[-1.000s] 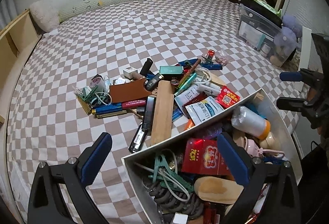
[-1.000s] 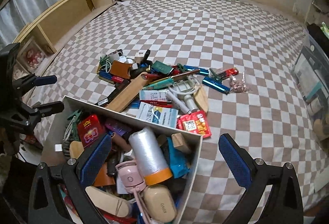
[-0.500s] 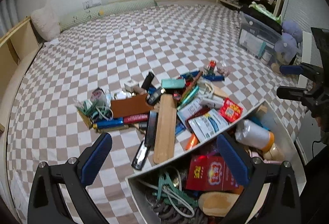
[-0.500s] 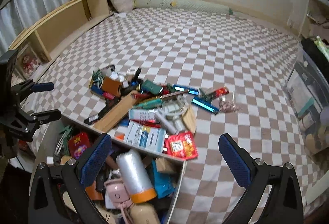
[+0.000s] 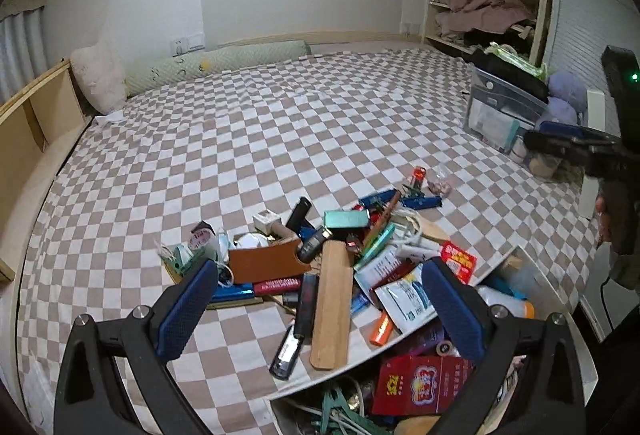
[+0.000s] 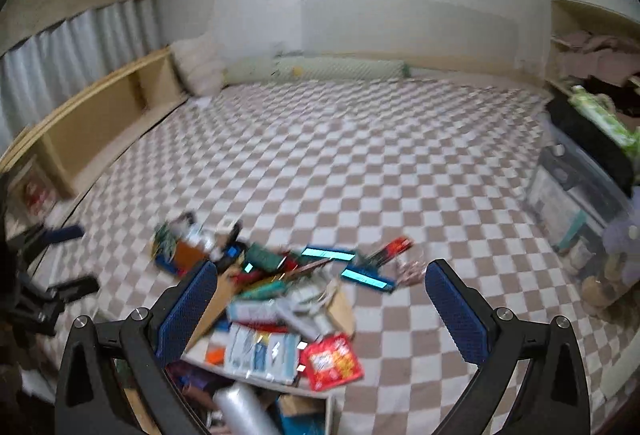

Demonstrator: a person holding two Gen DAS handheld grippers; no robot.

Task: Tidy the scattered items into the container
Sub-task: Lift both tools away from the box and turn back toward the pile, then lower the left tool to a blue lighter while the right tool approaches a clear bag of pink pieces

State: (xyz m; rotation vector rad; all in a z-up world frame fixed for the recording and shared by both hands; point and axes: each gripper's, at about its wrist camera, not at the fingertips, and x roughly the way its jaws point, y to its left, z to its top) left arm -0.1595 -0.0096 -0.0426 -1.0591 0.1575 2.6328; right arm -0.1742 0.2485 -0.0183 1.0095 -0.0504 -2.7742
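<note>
Both grippers hang above the near edge of the bed, jaws spread wide and holding nothing: the left gripper [image 5: 320, 311] and the right gripper [image 6: 320, 311]. Beneath them the checkered bedspread [image 5: 248, 139] fills most of each view. The white container [image 5: 536, 275] sits at the bed's near edge, cut off by the bottom of the frame; the left wrist view shows its rim and a red box [image 5: 420, 383] inside it, while the right wrist view catches only a corner of it [image 6: 328, 407], smeared by blur. The scattered pile [image 5: 320, 255] lies on the bedspread just beyond the container, some pieces touching its rim. A long wooden board [image 5: 334, 299] and a brown leather wallet [image 5: 268, 263] read clearly from the left; from the right the pile [image 6: 280, 287] is too blurred to sort, though a red packet [image 6: 332, 359] stands out. A clear storage bin [image 5: 504, 111] stands beside the bed, well apart.
</note>
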